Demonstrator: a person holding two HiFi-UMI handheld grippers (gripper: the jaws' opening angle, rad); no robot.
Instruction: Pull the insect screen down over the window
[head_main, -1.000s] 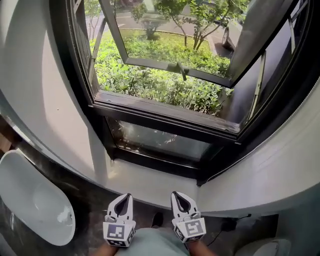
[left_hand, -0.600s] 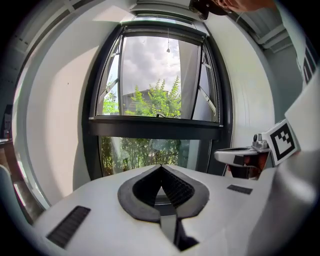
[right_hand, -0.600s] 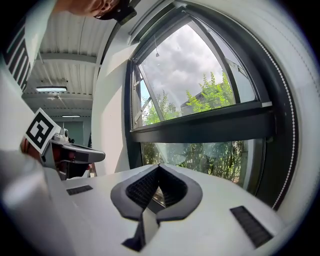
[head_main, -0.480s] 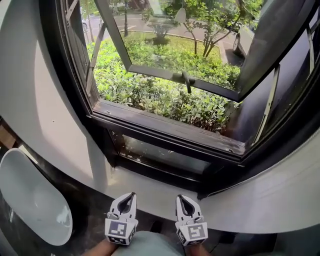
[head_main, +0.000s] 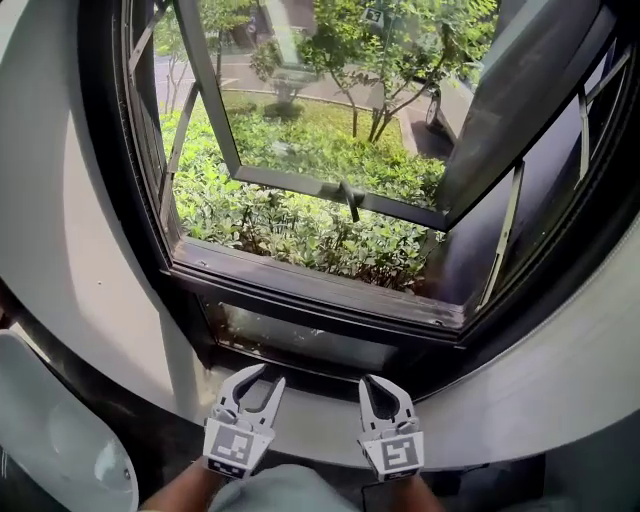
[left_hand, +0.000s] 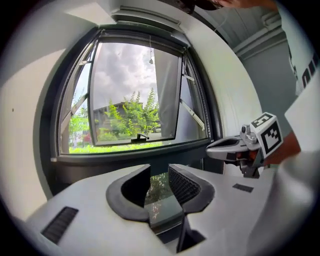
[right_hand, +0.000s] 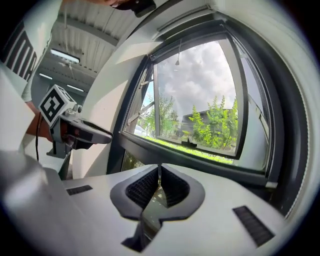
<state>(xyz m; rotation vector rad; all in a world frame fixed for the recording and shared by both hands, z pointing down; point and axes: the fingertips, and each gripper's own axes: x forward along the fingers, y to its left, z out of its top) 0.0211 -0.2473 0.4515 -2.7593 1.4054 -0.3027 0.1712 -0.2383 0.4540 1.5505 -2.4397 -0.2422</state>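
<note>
Insect screen isn't across the opening: none visible over it, prob. rolled up at the top of the window frame (left_hand: 135, 34), where a small pull cord (left_hand: 150, 61) hangs. The sash (head_main: 300, 182) is swung outward w/ its handle (head_main: 350, 200) on the bottom rail, so the screen should have a free run down on the inside.

L tool (head_main: 265, 376): jaws part-open, have just been opening, nothing btwn them; looks like prep for catching the pull. R tool (head_main: 378, 384): jaws fully together, empty.

Both are held low, side by side near the body, below the sill (head_main: 310, 295), pointing approx level at the window. The pull is well above both, so a reach up comes next, I'd judge.
</note>
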